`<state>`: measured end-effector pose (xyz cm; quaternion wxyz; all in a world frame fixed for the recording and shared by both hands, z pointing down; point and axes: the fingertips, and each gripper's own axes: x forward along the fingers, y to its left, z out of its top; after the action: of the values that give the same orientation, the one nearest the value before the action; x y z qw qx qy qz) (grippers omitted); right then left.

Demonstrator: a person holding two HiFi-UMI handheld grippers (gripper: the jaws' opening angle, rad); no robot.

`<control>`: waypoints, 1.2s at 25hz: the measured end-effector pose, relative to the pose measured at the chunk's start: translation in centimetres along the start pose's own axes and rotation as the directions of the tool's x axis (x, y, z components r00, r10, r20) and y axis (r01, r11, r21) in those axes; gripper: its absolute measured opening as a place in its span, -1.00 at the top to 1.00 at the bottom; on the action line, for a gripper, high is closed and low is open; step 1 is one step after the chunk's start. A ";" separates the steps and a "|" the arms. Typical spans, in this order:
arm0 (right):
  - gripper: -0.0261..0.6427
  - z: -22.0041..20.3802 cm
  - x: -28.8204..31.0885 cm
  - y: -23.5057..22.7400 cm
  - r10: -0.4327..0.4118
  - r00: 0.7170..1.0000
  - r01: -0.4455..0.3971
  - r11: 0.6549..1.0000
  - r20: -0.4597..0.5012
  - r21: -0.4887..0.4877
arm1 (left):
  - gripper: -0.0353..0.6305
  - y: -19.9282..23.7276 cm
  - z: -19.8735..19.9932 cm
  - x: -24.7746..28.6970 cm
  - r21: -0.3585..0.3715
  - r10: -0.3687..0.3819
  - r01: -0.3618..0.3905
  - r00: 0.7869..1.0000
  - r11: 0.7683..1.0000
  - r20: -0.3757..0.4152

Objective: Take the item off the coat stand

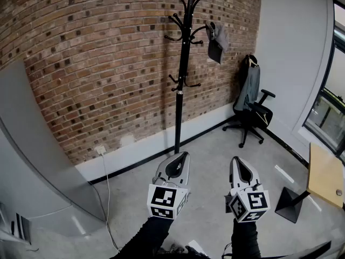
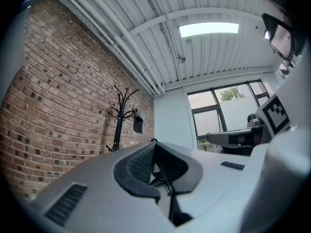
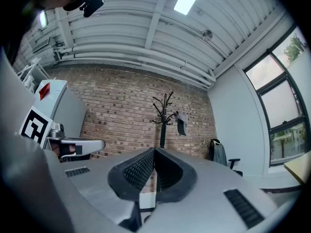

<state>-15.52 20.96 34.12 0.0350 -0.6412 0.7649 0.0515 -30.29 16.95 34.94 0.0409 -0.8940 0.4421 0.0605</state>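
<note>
In the head view, we hold the left hand-held gripper (image 1: 186,155) and right hand-held gripper (image 1: 236,159) well apart from the black coat stand (image 1: 180,74). The grey item (image 1: 216,42) hangs on an upper hook of the stand. In the left gripper view, our jaws meet, empty. In the right gripper view, they are likewise pressed together, holding nothing.

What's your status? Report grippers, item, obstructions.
Left gripper and right gripper shut, empty. Grey item hangs on coat stand, upper hook, untouched. Office chair beside stand, not blocking.
</note>
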 end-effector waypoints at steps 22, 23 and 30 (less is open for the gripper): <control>0.89 -1.4 5.6 -4.0 0.025 1.000 -0.025 0.999 -0.008 -0.025 | 0.87 0.9 -2.3 6.3 0.012 0.019 -0.019 0.999 1.000 -0.027; 0.89 -1.6 6.0 -4.8 0.027 1.000 -0.027 0.999 -0.008 -0.023 | 0.87 0.7 -2.4 7.1 0.018 0.021 -0.020 0.999 1.000 -0.027; 0.89 -2.1 9.8 -9.7 0.087 0.996 -0.087 0.995 -0.003 -0.045 | 0.87 -0.8 -3.0 13.0 0.044 0.058 -0.057 0.998 0.997 -0.018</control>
<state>-7.70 9.41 34.73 0.0182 -0.6078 0.7908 0.0698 -21.63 6.81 36.00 0.0541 -0.8804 0.4691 0.0433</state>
